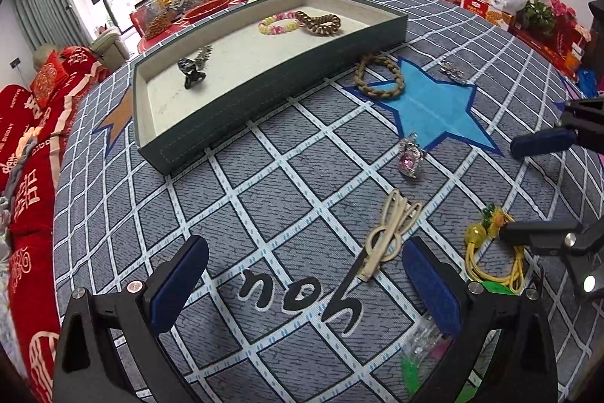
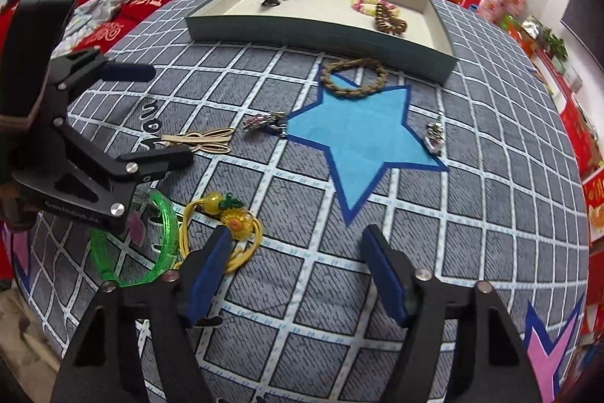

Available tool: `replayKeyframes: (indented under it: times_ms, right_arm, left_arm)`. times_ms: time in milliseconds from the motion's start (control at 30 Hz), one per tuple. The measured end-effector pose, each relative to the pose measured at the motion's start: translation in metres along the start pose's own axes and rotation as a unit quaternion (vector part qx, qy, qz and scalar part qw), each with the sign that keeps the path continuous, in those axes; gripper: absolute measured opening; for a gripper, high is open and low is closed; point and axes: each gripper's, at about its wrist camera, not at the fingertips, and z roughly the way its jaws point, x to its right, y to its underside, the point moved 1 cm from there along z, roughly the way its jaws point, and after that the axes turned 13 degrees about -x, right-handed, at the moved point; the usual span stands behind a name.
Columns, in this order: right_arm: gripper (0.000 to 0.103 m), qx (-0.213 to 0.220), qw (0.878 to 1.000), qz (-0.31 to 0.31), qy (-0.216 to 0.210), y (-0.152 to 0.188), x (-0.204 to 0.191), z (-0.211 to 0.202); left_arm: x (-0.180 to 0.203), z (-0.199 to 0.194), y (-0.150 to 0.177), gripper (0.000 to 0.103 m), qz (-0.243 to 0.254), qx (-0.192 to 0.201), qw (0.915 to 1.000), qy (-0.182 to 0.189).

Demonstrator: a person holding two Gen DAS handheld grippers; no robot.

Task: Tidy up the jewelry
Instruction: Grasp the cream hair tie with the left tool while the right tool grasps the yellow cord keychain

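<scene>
A green tray point(image 1: 287, 78) point(image 2: 321, 25) lies on the grid cloth and holds a black clip point(image 1: 190, 72), a pink-yellow bead bracelet point(image 1: 279, 24) and a brown bracelet point(image 1: 321, 23). Loose on the cloth lie a braided rope bracelet point(image 1: 379, 74) point(image 2: 355, 78), a pink crystal pendant point(image 1: 410, 155) point(image 2: 264, 121), a silver piece point(image 1: 451, 68) point(image 2: 434, 136), a beige hair clip point(image 1: 389, 233) point(image 2: 204, 140), a yellow pineapple cord bracelet point(image 1: 490, 244) point(image 2: 230, 218) and a green bangle point(image 2: 151, 244). My left gripper point(image 1: 305, 286) is open and empty beside the beige clip. My right gripper point(image 2: 296, 274) is open and empty, right of the yellow bracelet.
A blue star point(image 1: 434, 104) point(image 2: 362, 146) is printed on the cloth point(image 1: 264, 214). Red bedding point(image 1: 26, 176) lies to the left. Boxes and plants point(image 1: 528, 17) crowd the far side. The other gripper shows at the right edge of the left wrist view point(image 1: 543, 184).
</scene>
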Motion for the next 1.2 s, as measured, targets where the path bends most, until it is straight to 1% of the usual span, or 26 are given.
replayKeyframes:
  times_ms: [100, 133, 167, 200, 300, 367, 400, 433, 467, 500, 533, 567, 600, 633, 667, 700, 800, 900, 1100, 1200]
  right_arm:
    - [0.071, 0.003, 1.000, -0.019, -0.002, -0.003, -0.006, 0.000]
    - [0.071, 0.004, 1.000, -0.027, -0.001, -0.004, -0.010, 0.000]
    - [0.071, 0.005, 0.999, -0.036, -0.001, -0.005, -0.013, 0.001]
    - [0.070, 0.005, 0.999, -0.041, -0.002, -0.005, -0.015, 0.001]
    - [0.065, 0.008, 0.998, -0.055, -0.002, -0.008, -0.021, 0.004]
    - [0.058, 0.011, 0.998, -0.060, -0.005, -0.009, -0.023, 0.003]
    - [0.057, 0.012, 0.998, -0.061, -0.005, -0.009, -0.024, 0.004]
    - [0.052, 0.013, 0.998, -0.063, -0.006, -0.009, -0.026, 0.003]
    - [0.047, 0.014, 0.998, -0.067, -0.007, -0.009, -0.027, 0.003]
    - [0.045, 0.015, 0.997, -0.070, -0.008, -0.009, -0.029, 0.003]
    - [0.040, 0.016, 0.997, -0.074, -0.009, -0.008, -0.031, 0.002]
    - [0.036, 0.016, 0.997, -0.077, -0.009, -0.007, -0.033, 0.002]
    - [0.034, 0.017, 0.997, -0.079, -0.010, -0.007, -0.034, 0.002]
    - [0.030, 0.017, 0.997, -0.079, -0.012, -0.006, -0.036, 0.001]
    - [0.023, 0.018, 0.997, -0.078, -0.013, -0.005, -0.037, 0.001]
    - [0.021, 0.019, 0.997, -0.076, -0.012, -0.005, -0.037, 0.001]
    - [0.021, 0.021, 0.997, -0.067, -0.012, -0.004, -0.036, 0.000]
    - [0.021, 0.021, 0.998, -0.049, -0.012, -0.003, -0.030, -0.001]
    - [0.021, 0.027, 0.999, 0.002, -0.037, -0.002, -0.009, -0.006]
    - [0.021, 0.032, 0.998, 0.021, -0.049, -0.002, 0.000, -0.010]
  left_arm:
    - [-0.003, -0.001, -0.002, 0.103, -0.009, -0.001, 1.0000, 0.000]
    - [-0.003, -0.001, -0.002, 0.100, -0.009, 0.000, 1.0000, 0.000]
    - [-0.002, -0.001, -0.002, 0.094, -0.009, 0.002, 1.0000, 0.003]
    - [-0.001, -0.002, -0.002, 0.092, -0.008, 0.002, 0.9999, 0.009]
    - [0.003, -0.003, -0.004, 0.084, 0.000, 0.004, 0.9999, 0.013]
    - [0.005, -0.004, -0.005, 0.076, 0.004, 0.004, 0.9998, 0.021]
    - [0.006, -0.004, -0.005, 0.075, 0.006, 0.003, 0.9997, 0.025]
    - [0.008, -0.004, -0.006, 0.071, 0.009, 0.002, 0.9996, 0.028]
    - [0.009, -0.004, -0.006, 0.064, 0.012, 0.001, 0.9994, 0.034]
    - [0.010, -0.005, -0.006, 0.060, 0.015, -0.001, 0.9988, 0.046]
    - [0.011, -0.005, -0.006, 0.052, 0.019, -0.003, 0.9984, 0.053]
    - [0.012, -0.005, -0.006, 0.048, 0.022, -0.005, 0.9982, 0.056]
    - [0.014, -0.006, -0.007, 0.048, 0.026, -0.006, 0.9981, 0.055]
    - [0.016, -0.007, -0.007, 0.041, 0.031, -0.008, 0.9980, 0.055]
    - [0.018, -0.007, -0.007, 0.031, 0.037, -0.012, 0.9969, 0.068]
    - [0.020, -0.008, -0.007, 0.031, 0.040, -0.015, 0.9966, 0.070]
    - [0.024, -0.010, -0.005, 0.031, 0.047, -0.013, 0.9969, 0.061]
    - [0.021, -0.010, -0.002, 0.031, 0.031, -0.013, 0.9971, 0.068]
    - [0.013, -0.011, 0.001, 0.031, 0.000, -0.008, 0.9975, 0.070]
    - [0.008, -0.014, 0.002, 0.017, -0.017, -0.003, 0.9972, 0.073]
